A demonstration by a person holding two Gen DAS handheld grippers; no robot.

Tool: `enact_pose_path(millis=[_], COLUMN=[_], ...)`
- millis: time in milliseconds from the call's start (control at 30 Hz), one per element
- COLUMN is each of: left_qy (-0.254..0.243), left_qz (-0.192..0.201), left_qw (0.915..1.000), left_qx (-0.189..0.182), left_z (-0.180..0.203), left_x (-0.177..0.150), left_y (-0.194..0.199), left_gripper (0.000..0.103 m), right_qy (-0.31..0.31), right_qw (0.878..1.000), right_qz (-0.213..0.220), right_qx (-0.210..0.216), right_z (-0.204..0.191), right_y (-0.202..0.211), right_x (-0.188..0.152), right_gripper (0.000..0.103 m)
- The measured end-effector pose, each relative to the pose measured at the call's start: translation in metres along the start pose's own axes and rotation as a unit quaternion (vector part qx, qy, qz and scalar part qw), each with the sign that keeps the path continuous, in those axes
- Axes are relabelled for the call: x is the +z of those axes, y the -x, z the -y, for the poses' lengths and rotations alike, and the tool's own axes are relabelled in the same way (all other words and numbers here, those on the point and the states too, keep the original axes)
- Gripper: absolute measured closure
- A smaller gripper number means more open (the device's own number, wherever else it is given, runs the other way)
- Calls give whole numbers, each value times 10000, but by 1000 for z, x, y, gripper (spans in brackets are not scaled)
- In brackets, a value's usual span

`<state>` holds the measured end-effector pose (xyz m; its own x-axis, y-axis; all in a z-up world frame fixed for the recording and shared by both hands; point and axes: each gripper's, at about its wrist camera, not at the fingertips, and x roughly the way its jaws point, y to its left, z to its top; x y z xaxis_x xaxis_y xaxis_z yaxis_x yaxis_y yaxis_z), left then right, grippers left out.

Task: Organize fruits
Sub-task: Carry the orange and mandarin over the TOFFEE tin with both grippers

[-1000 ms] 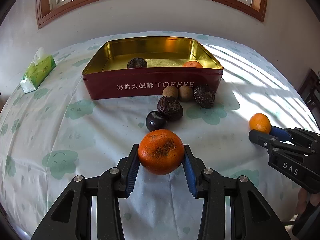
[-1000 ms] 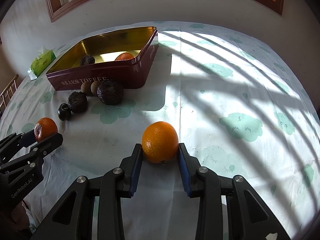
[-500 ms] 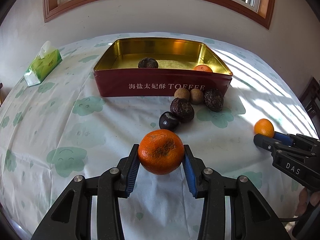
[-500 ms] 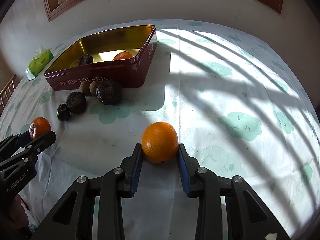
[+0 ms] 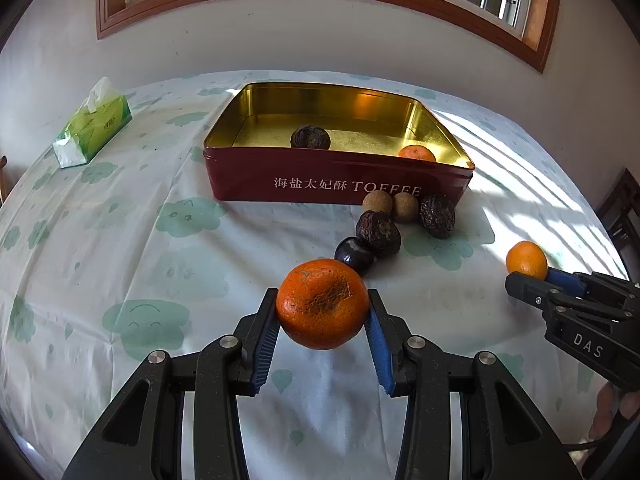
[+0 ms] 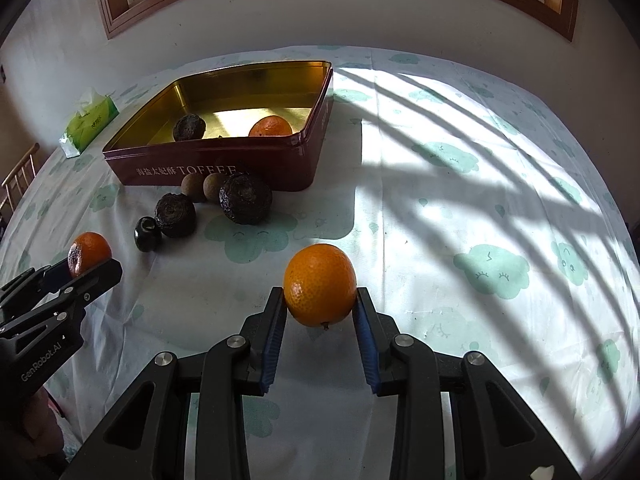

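My left gripper (image 5: 322, 312) is shut on a bruised mandarin (image 5: 322, 303), held above the tablecloth in front of the red toffee tin (image 5: 336, 184). My right gripper (image 6: 320, 296) is shut on a smooth orange (image 6: 320, 284), held right of the tin (image 6: 224, 160). The tin holds a dark wrinkled fruit (image 5: 310, 137) and a mandarin (image 5: 416, 153). In front of the tin lie two tan round fruits (image 5: 378, 202), two dark wrinkled fruits (image 5: 378, 233) and a small black fruit (image 5: 354, 255). Each gripper shows in the other's view, the right (image 5: 532, 276) and the left (image 6: 90, 266).
A green tissue pack (image 5: 94, 128) lies at the far left of the table. A wall with a wood-framed window stands behind. A dark chair (image 5: 624, 212) is at the right edge; another chair back (image 6: 18, 176) is at the left.
Both grippers have risen and drawn back a little while holding their fruits. The tin and loose fruits sit farther and lower in the views.
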<state>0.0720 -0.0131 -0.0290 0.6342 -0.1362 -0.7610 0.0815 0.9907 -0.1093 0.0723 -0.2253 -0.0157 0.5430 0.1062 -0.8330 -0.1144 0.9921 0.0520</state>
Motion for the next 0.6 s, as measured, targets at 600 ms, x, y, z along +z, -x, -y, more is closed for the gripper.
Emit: enact_pose_path(millis=[600], left_qy=[171], left_qz=[220], left_qw=[9995], left_qx=[171], left_z=[-22], left_x=[20], left_y=[10], left_gripper=[60], right_qy=[372], right_qw=[9990], right_qz=[193], right_qx=[181], right_z=[-29], right_y=[8], right_x=[26], right_gripper=[72])
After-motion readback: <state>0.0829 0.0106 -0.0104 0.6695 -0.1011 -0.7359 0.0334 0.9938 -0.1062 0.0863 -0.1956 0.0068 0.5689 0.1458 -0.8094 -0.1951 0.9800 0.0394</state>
